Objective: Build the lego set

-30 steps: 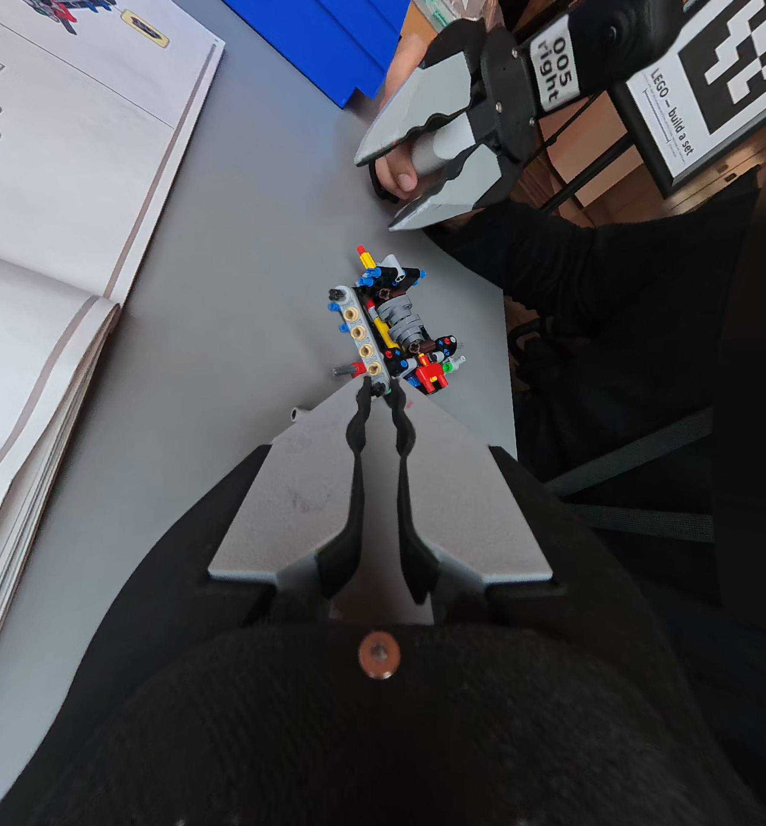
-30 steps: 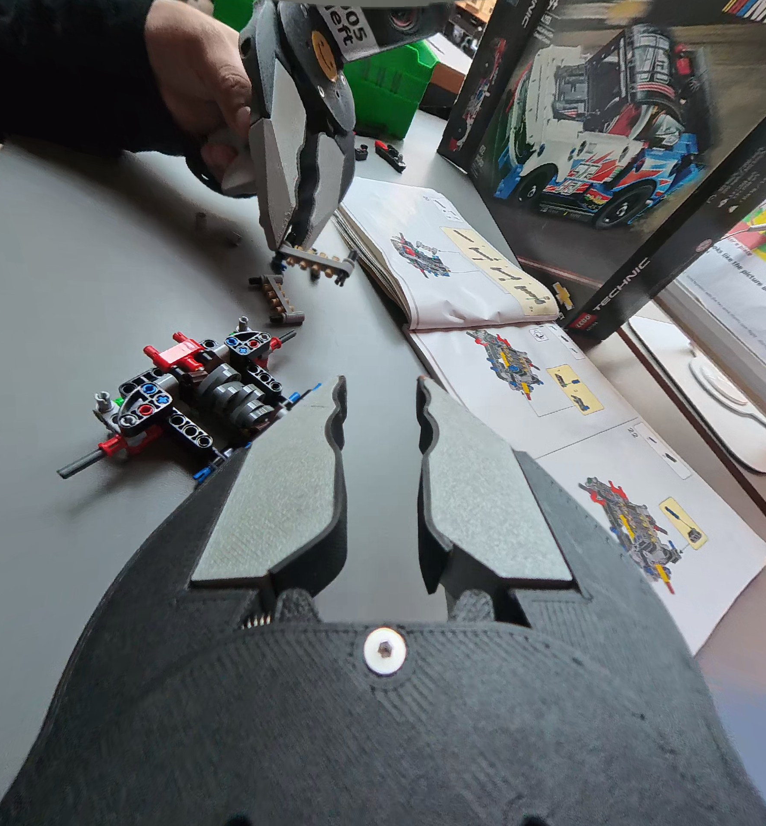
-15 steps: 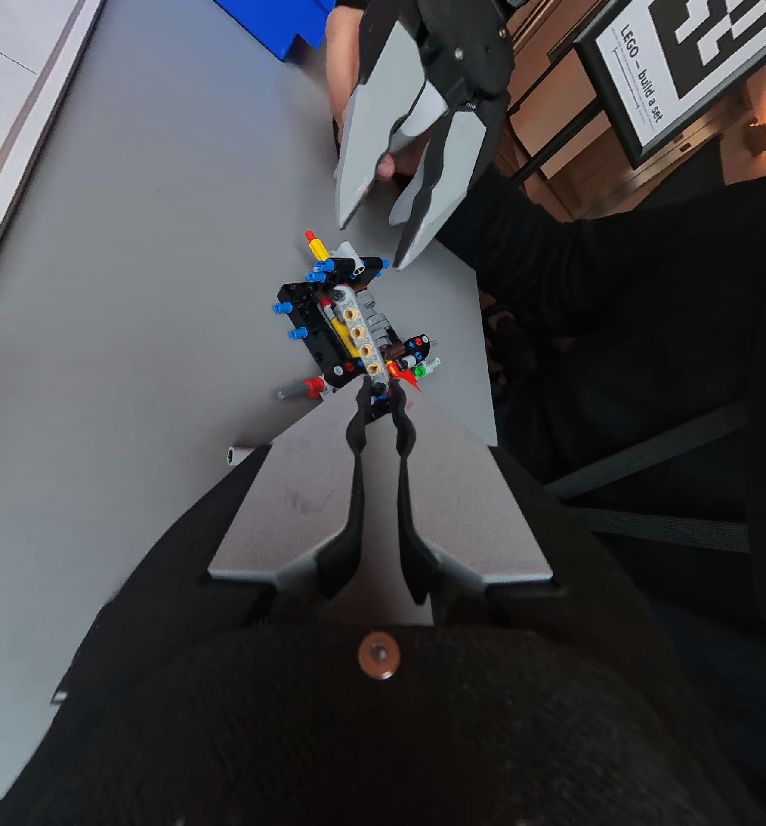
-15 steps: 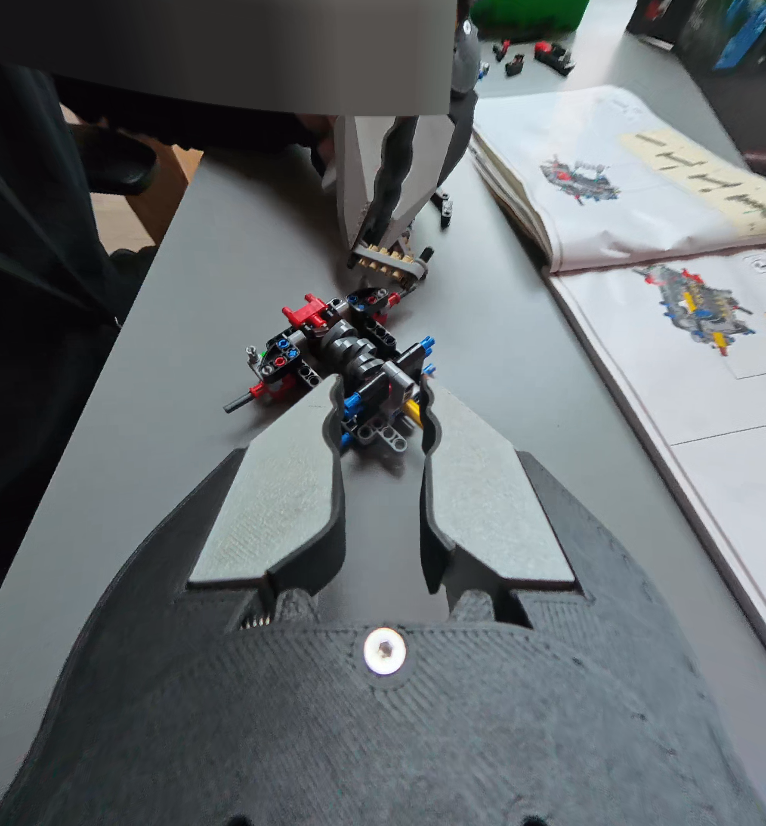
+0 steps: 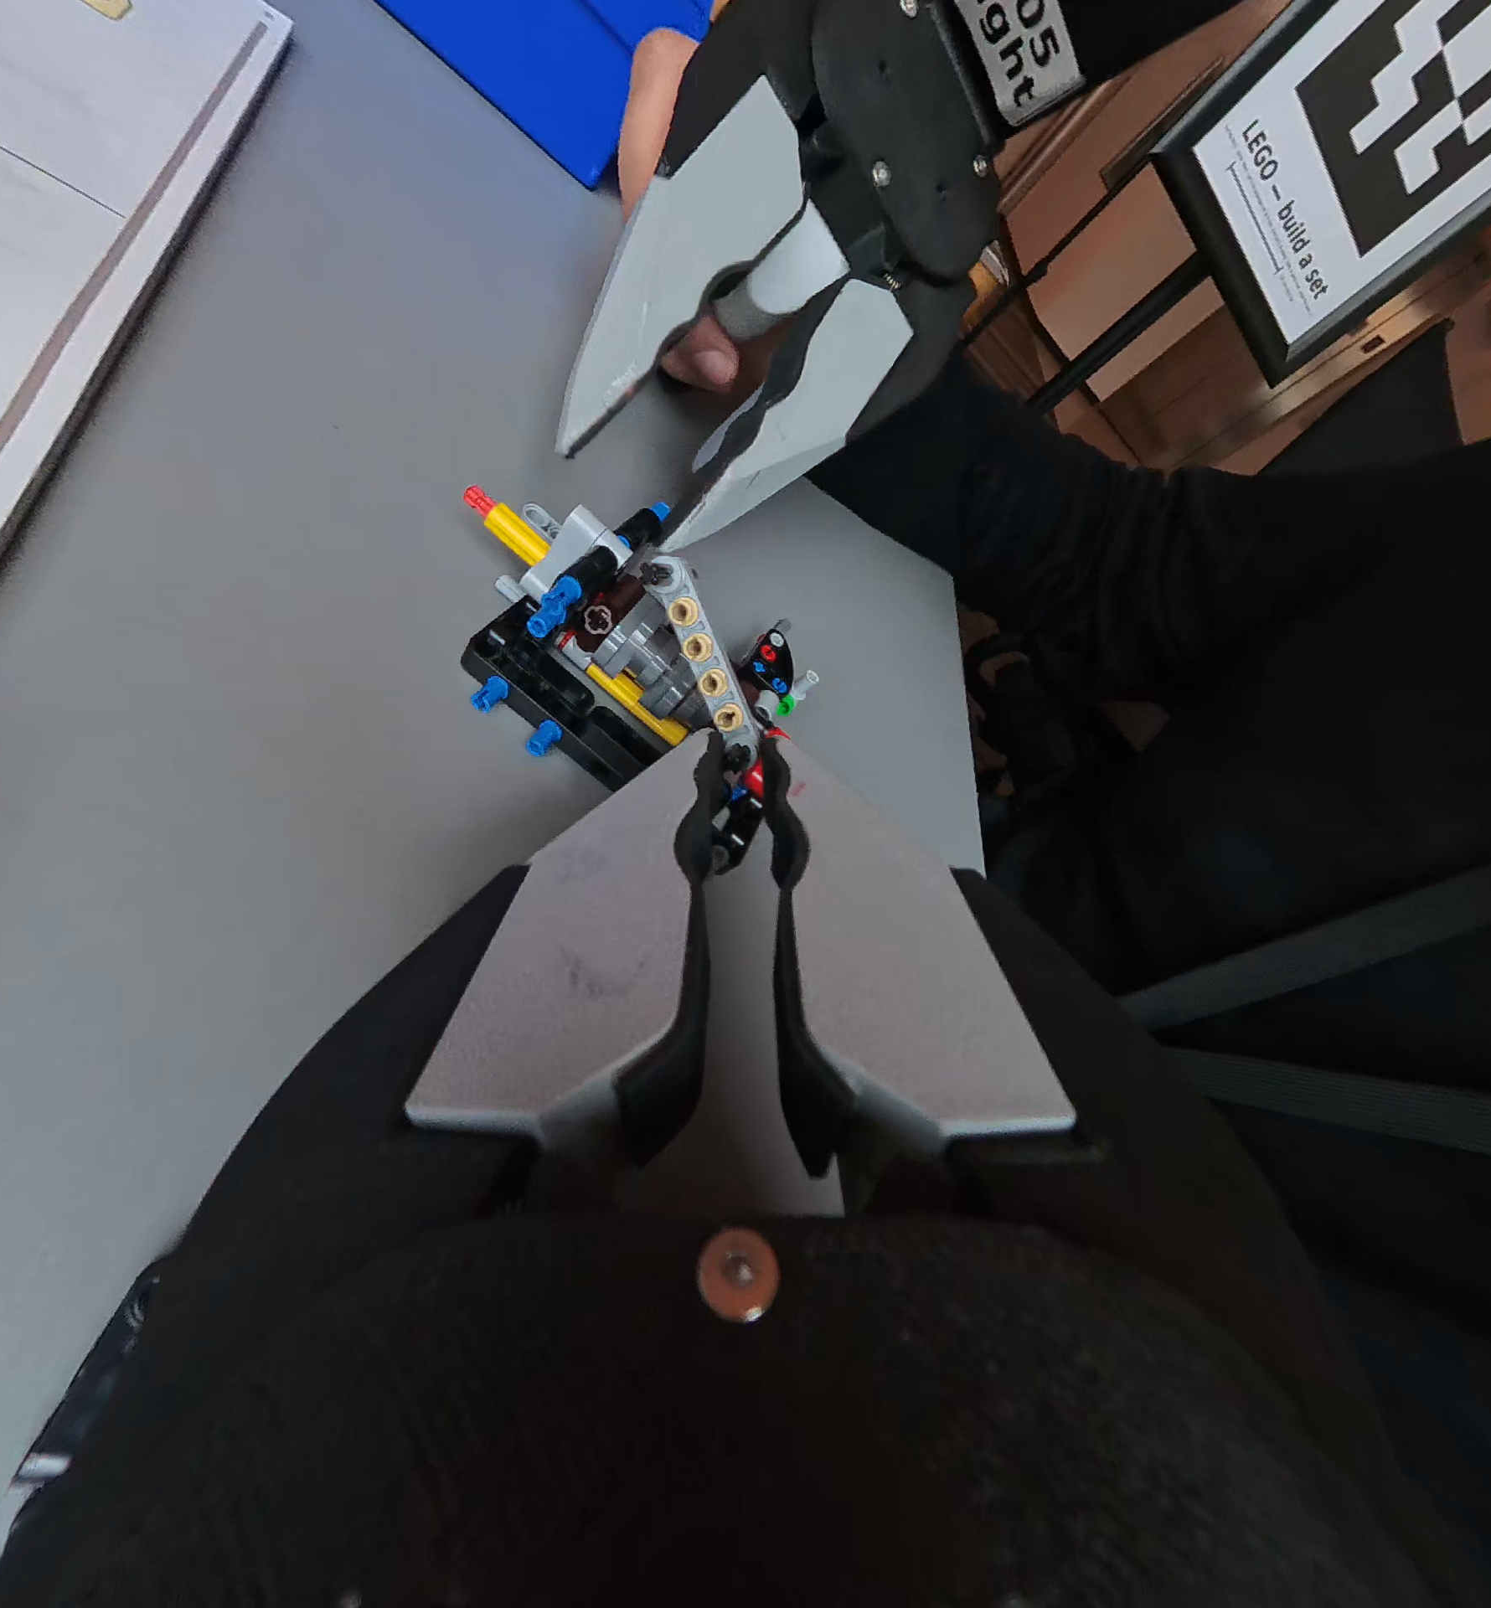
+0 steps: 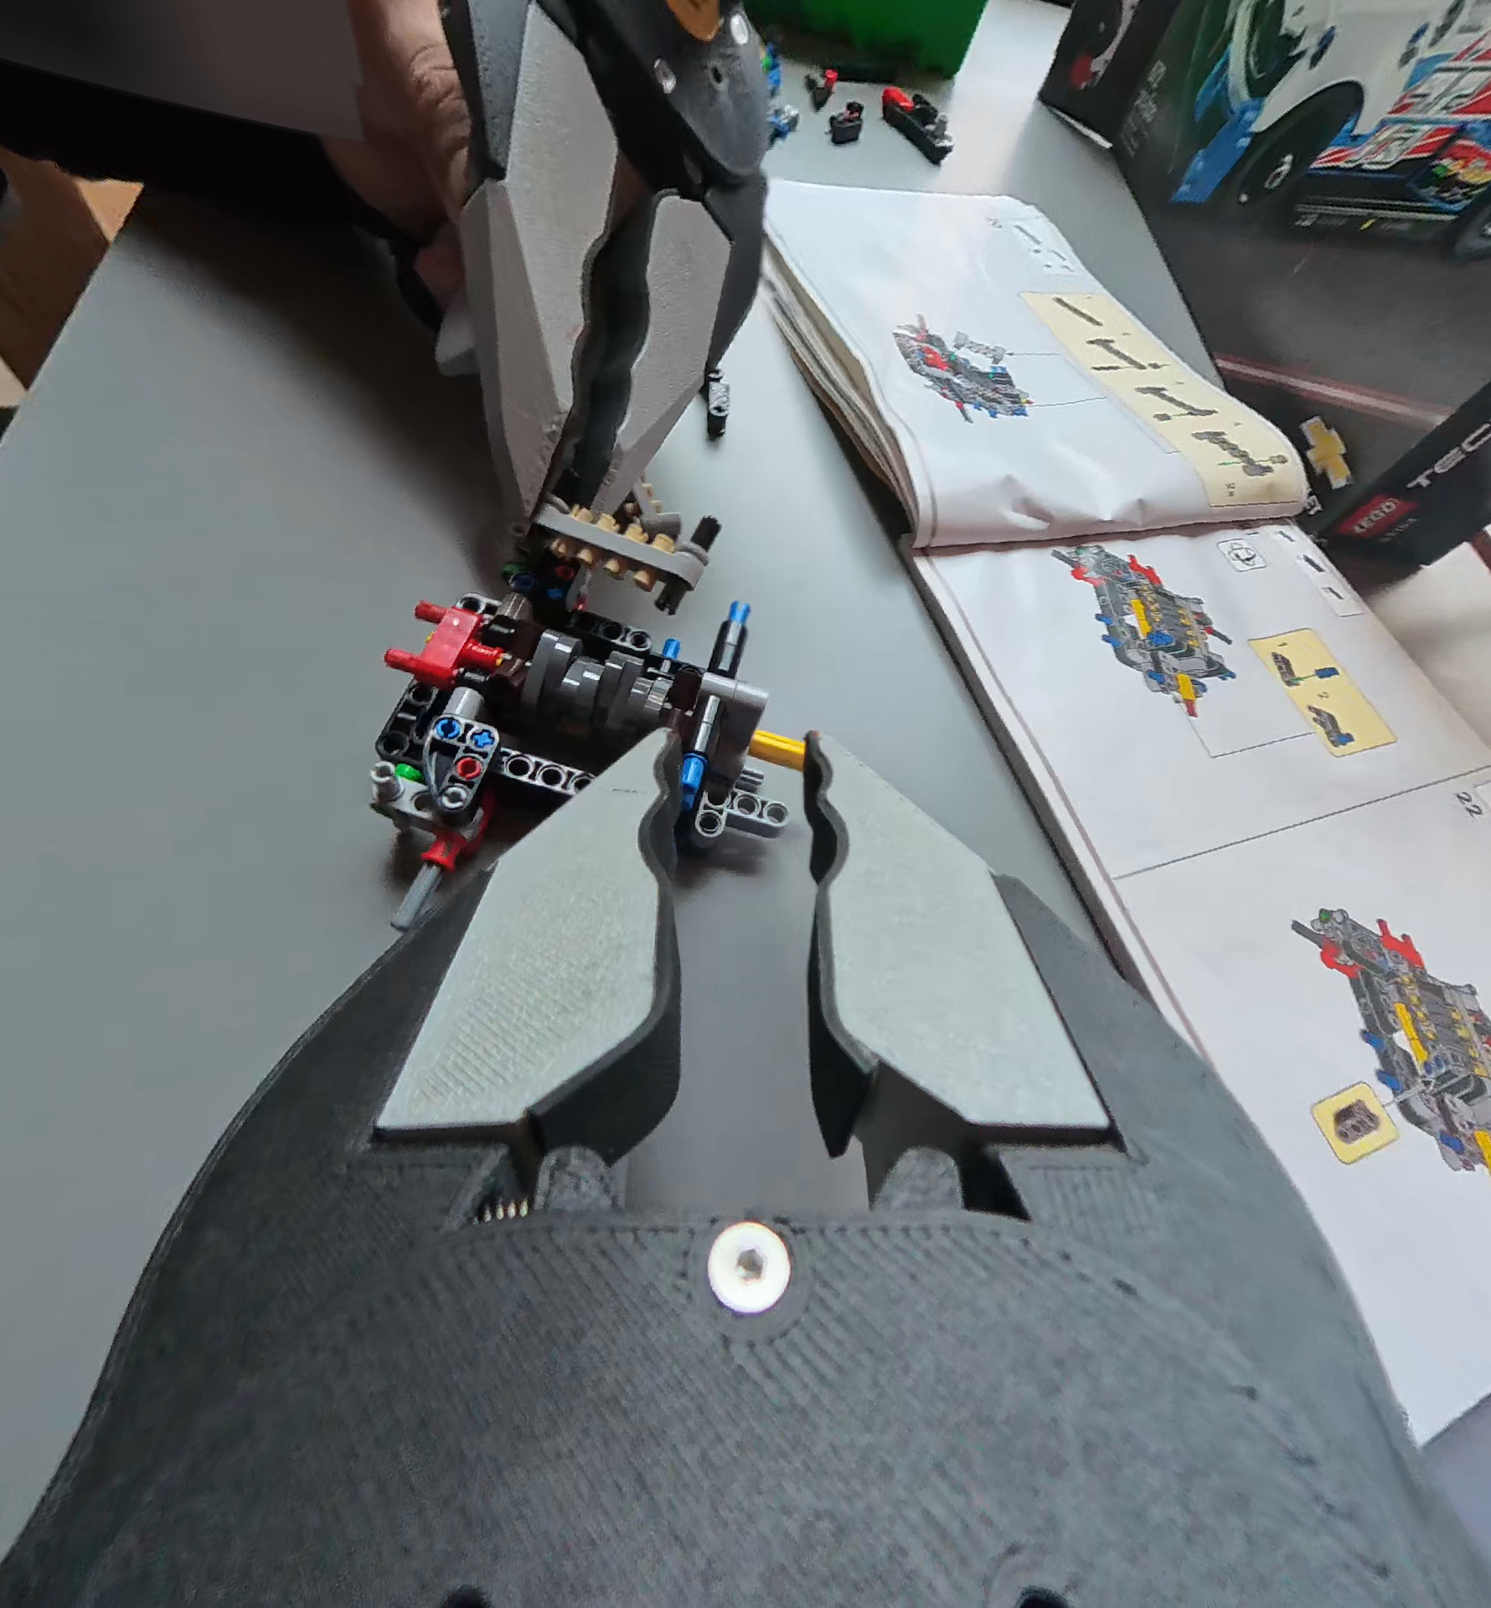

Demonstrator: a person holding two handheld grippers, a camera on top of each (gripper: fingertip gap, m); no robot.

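The partly built lego assembly (image 6: pixel 585 687), a black frame with dark grey gears, red, blue and yellow parts, lies on the grey table (image 6: pixel 202 522). My left gripper (image 5: pixel 740 757) is shut on a grey beam with tan pins (image 5: pixel 703 661) and holds it against the assembly's (image 5: pixel 550 679) far side. In the right wrist view the beam (image 6: pixel 629 544) hangs from the left gripper (image 6: pixel 590 496). My right gripper (image 6: pixel 738 757) is open, its fingertips on either side of the assembly's end by the yellow axle (image 6: pixel 777 744).
An open instruction booklet (image 6: pixel 1160 609) lies to the right of the assembly, with the set's box (image 6: pixel 1334 130) behind it. A green bin (image 6: pixel 864 26) and loose parts (image 6: pixel 899 104) sit at the back. A black pin (image 6: pixel 716 400) lies near the booklet. The table edge (image 5: pixel 960 696) is close. One gripper's finger ends stand about 7 cm off the other's.
My left gripper carried the grey beam down onto the assembly. My right gripper moved in from the side and now straddles the assembly's yellow-axle end.
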